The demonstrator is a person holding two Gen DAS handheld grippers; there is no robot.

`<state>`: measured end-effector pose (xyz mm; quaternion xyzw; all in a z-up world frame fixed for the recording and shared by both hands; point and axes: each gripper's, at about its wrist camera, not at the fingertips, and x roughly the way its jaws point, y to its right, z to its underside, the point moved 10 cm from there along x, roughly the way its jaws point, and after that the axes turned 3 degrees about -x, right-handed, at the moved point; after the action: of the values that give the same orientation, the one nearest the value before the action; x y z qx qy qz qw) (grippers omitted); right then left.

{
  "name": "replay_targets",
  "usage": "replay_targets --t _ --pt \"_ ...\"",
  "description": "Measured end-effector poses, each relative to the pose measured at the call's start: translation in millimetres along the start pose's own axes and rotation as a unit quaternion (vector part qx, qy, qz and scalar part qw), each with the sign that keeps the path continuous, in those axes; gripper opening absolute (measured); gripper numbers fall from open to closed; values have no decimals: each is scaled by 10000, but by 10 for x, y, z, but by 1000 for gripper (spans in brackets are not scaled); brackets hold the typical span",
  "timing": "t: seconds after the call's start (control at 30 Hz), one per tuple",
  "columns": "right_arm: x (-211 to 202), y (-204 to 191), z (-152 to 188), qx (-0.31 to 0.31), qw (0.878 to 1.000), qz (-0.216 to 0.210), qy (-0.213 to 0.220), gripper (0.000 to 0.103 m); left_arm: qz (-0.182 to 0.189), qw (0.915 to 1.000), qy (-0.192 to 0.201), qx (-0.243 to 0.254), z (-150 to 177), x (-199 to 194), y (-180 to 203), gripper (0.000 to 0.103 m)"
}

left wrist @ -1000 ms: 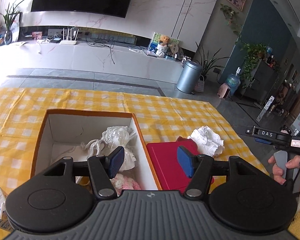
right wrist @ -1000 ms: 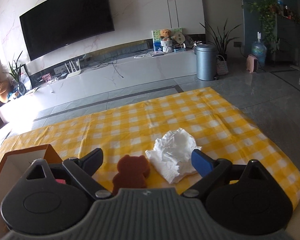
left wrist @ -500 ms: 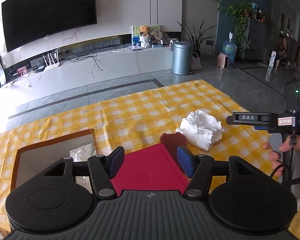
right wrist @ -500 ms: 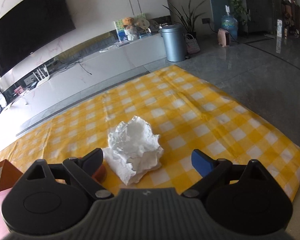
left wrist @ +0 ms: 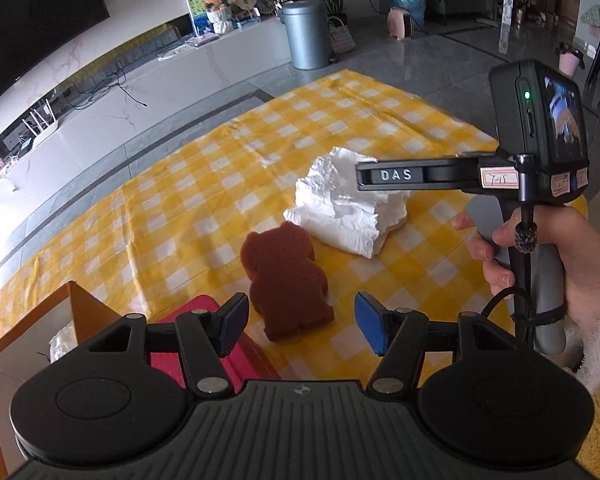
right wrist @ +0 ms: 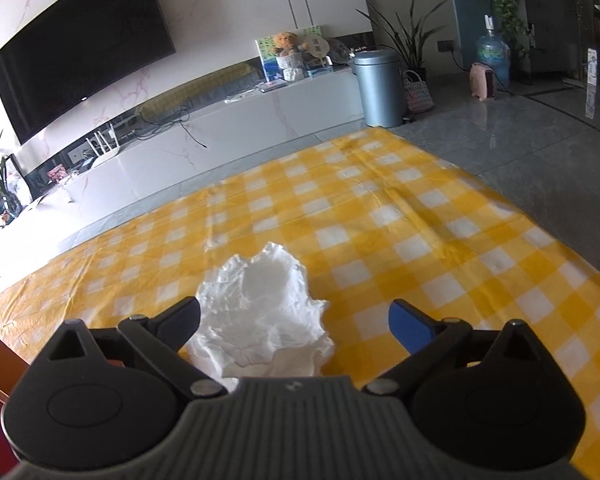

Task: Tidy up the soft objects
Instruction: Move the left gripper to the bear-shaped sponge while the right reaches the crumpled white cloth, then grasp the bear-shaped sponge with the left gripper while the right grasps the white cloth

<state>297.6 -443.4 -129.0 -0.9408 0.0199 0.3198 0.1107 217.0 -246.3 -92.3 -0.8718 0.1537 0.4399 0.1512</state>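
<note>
Left gripper (left wrist: 300, 322): jaws spread, empty, brown bear sponge (left wrist: 286, 278) just ahead on the worktop (left wrist: 188, 208). Right gripper (right wrist: 294, 318): jaws just opened wider, straddling crumpled white tissue (right wrist: 260, 312), pads not pressing it.

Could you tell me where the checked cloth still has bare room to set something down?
The far half of the checked cloth, beyond the crumpled white tissue, is bare, as is the strip to its right. It is crowded near the bear-shaped sponge, red lid and box.
</note>
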Motion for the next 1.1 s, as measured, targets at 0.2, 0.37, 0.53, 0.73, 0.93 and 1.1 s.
replay_targets --t 0.2,0.37,0.53,0.73,0.93,1.1 --pt "214 -204 -14 -706 9975 6 -88 100 163 9969 -768 61 -46 473 70 72" --pt "480 -145 114 -984 9935 278 -499 100 -125 9914 -1292 166 -38 825 -20 73" --pt "515 -227 119 -1512 9869 357 -439 100 -283 9864 -1614 157 -47 1056 -63 73" --pt "482 -240 138 -1977 9771 648 -450 100 -435 9806 -1912 -17 -71 1297 -97 80" --pt "397 -112 48 -1626 9836 691 -353 100 -752 9770 -1973 -312 -96 1447 -159 88" --pt "353 -3 30 -1512 9841 859 -376 100 -1007 9764 -1883 -321 -77 1503 -204 74"
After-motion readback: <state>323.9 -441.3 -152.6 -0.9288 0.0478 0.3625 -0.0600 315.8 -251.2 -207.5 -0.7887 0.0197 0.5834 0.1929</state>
